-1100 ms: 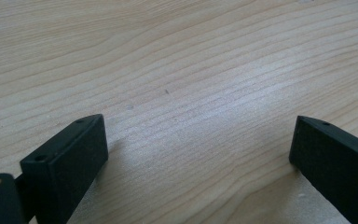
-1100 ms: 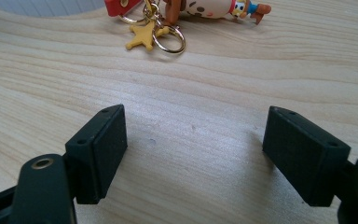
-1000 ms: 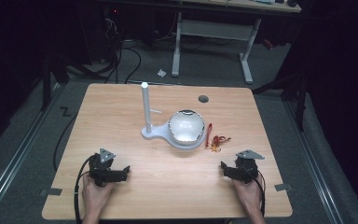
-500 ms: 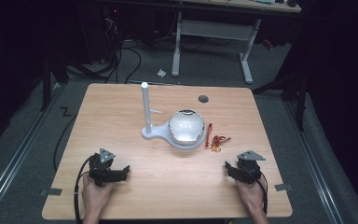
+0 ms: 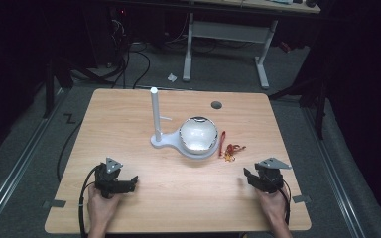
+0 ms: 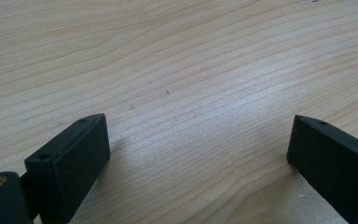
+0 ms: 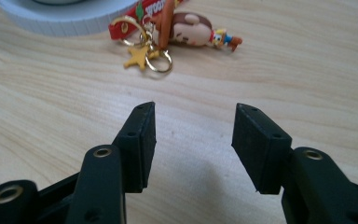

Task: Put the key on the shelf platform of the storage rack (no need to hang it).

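1. In the high view a light wooden table (image 5: 129, 119) takes up the middle of the frame, with a dark floor and cables around it and a white-legged desk (image 5: 228, 34) along the top edge.
2. Near the centre of the table stands a white stand (image 5: 164, 140): a flat base with a slim upright post (image 5: 155, 111) rising at its left end and a short peg sticking out of the post's right side.
3. A shiny round bowl (image 5: 198, 134) sits on the right part of that base.
4. Just to the right of the base, lying flat on the wood, is a keychain (image 5: 229, 148) with a red strap. In the right gripper view it lies at the upper middle of the frame (image 7: 168, 32): gold rings, a yellow star charm and a small cartoon figure, the strap end touching the base's white rim (image 7: 70, 18).
5. A small dark round hole (image 5: 216, 105) marks the table toward its upper right.
6. The left hand-held gripper (image 5: 129, 183) rests at the lower left of the table, held by a hand (image 5: 101, 208) entering from the bottom edge. Its jaws stand wide apart with nothing but bare wood between them (image 6: 198, 135).
7. The right hand-held gripper (image 5: 245, 174) sits at the lower right, held by the other hand (image 5: 274, 208). Its jaws are apart, moderately, and empty (image 7: 193, 135), pointing toward the keychain, which lies a little beyond the tips.
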The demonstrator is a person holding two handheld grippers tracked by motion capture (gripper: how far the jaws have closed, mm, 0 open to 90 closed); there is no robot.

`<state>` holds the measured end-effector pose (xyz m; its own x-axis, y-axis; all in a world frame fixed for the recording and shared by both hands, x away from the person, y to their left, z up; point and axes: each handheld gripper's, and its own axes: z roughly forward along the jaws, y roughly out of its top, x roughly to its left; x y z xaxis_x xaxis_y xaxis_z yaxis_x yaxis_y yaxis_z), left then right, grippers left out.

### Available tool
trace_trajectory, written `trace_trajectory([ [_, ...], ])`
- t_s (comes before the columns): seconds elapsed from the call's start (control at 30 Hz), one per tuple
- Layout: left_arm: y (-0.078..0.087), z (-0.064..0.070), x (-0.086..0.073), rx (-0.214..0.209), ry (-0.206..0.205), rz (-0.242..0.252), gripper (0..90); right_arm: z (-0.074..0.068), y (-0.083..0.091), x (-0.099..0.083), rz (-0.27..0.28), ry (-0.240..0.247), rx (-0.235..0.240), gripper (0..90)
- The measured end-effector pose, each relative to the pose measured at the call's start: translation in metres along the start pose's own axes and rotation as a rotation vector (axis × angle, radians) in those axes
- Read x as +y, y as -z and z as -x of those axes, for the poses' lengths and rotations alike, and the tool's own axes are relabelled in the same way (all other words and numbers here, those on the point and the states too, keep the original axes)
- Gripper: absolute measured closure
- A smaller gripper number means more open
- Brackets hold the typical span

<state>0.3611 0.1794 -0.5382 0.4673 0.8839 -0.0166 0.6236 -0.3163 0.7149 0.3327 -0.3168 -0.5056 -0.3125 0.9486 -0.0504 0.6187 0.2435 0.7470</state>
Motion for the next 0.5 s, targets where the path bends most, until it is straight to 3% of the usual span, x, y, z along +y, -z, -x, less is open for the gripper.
trace_trajectory([
  [0.5,0.0,0.0,0.0,0.002,0.001,0.0,6.5,0.009,-0.005,0.031,0.031,-0.016,0.076,51.8],
])
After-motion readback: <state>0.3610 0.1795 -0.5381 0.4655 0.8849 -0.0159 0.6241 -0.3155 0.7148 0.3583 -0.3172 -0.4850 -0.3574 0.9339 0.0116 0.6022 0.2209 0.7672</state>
